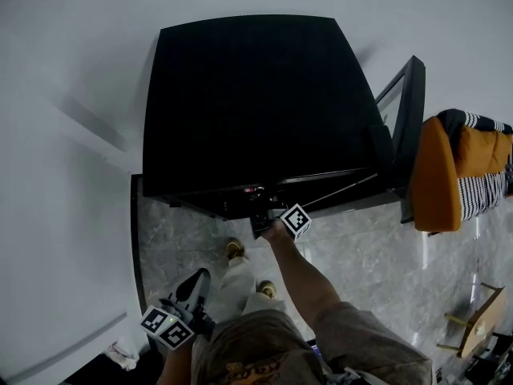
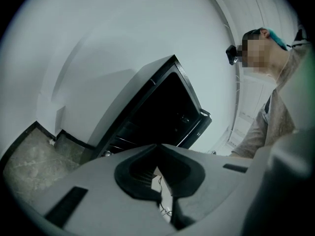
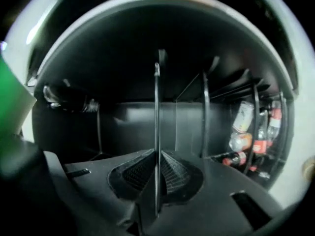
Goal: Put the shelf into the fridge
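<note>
White walls point(image 1: 72, 70), grey marble-look floor point(image 1: 361, 255). Black fridge point(image 1: 256, 103), door open. Red-labelled bottles point(image 3: 241, 141) at its right side, print unreadable. Orange chair point(image 1: 437, 175) well right. Right gripper point(image 3: 157, 154) clenched on thin shelf point(image 3: 156, 107) edge, shelf inside fridge cavity. Left gripper point(image 2: 157, 149) low beside leg, jaws together, empty.

Khaki shorts point(image 1: 268, 339), tan shoes point(image 1: 234, 249), grey left gripper point(image 1: 199, 277) with marker cube point(image 1: 167, 326).
</note>
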`<state>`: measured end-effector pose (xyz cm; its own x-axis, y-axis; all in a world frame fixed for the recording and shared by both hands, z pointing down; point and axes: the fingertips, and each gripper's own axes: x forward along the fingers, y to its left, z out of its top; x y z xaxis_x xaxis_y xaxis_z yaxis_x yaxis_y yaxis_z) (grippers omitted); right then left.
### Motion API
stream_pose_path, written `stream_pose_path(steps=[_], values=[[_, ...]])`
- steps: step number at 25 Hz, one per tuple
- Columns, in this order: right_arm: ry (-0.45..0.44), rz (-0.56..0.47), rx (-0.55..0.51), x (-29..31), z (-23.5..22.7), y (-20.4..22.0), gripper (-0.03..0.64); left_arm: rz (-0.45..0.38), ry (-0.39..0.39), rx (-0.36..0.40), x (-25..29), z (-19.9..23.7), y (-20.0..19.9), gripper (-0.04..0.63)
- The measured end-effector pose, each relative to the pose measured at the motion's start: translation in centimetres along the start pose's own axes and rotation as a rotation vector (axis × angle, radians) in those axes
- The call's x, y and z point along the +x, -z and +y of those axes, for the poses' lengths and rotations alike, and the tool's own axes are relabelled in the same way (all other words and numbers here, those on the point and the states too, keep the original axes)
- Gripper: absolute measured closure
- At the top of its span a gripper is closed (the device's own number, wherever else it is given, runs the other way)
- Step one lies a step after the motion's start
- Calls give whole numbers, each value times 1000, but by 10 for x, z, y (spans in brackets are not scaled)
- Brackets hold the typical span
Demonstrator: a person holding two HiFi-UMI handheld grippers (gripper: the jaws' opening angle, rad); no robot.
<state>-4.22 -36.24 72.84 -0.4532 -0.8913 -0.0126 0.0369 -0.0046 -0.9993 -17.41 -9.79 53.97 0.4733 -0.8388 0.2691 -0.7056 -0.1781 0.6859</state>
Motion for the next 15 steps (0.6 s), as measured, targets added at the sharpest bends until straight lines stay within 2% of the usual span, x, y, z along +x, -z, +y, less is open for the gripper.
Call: stream_pose_path(steps=[8,15], values=[[97,46,-19,-54,-7,0,586,-5,49,30,9,-29,-2,592],[105,219,-110,-75,42,6,589,6,83,51,12,-55,-8,592]])
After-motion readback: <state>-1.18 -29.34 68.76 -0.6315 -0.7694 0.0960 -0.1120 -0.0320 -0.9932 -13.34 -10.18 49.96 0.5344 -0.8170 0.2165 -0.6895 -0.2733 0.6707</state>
